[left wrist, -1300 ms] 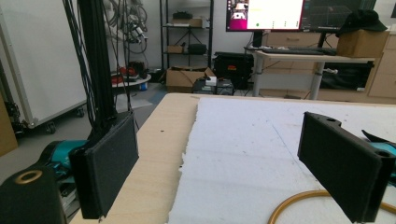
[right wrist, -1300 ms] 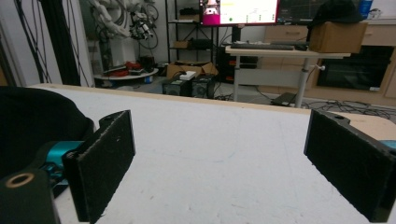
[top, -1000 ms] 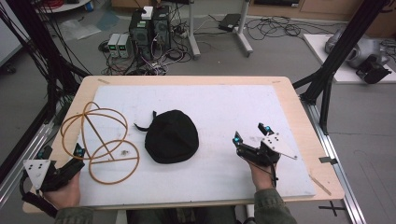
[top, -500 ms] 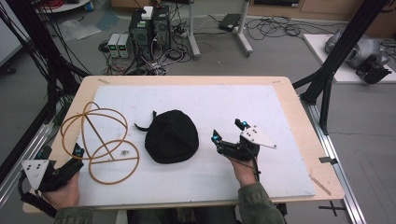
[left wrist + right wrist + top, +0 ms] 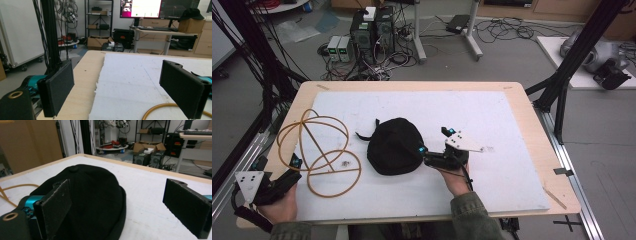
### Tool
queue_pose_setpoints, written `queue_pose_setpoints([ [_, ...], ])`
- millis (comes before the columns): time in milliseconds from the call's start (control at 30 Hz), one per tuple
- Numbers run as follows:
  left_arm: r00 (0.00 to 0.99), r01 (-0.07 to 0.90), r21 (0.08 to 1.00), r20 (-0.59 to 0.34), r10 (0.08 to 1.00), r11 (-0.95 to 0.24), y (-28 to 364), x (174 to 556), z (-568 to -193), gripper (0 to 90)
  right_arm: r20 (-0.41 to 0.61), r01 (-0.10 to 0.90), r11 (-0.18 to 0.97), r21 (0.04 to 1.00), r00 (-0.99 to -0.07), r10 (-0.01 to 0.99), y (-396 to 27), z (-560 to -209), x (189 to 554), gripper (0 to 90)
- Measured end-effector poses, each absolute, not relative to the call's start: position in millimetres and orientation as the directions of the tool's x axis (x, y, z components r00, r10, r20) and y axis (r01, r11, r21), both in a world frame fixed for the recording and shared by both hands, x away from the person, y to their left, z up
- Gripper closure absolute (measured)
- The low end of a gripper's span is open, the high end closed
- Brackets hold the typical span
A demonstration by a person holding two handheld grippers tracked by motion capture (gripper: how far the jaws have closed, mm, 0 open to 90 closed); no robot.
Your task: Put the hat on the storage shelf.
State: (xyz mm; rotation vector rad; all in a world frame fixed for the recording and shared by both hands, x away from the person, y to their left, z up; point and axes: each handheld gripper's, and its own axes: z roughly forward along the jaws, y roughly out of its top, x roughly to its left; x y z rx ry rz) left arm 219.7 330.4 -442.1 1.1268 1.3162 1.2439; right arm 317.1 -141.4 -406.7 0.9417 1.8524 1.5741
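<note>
At the middle of the white mat (image 5: 492, 125) we are bringing our right gripper (image 5: 435, 146), jaws apart, leftward up against the black cap (image 5: 393, 145), having crossed from farther right, probably to grab it, while our left gripper (image 5: 276, 172) is waiting, jaws apart, beside the yellow hoop (image 5: 319, 150).

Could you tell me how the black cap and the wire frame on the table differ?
The black cap is a solid, soft dome; the wire frame is open tan loops. The cap lies mid-table beside the right tongs; the frame lies at the left, near the left tongs. Both rest ungripped on the white mat.
</note>
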Motion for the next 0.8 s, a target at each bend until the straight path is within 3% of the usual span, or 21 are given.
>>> queue_pose_setpoints([
  [800, -0.106, 0.008, 0.998, -0.062, 0.992, 0.063, 331.5, 219.9, -442.5, 12.6, -0.010, 0.206, 0.212, 0.955, -0.695, 0.719, -97.5, -416.0, 326.5, 7.9],
])
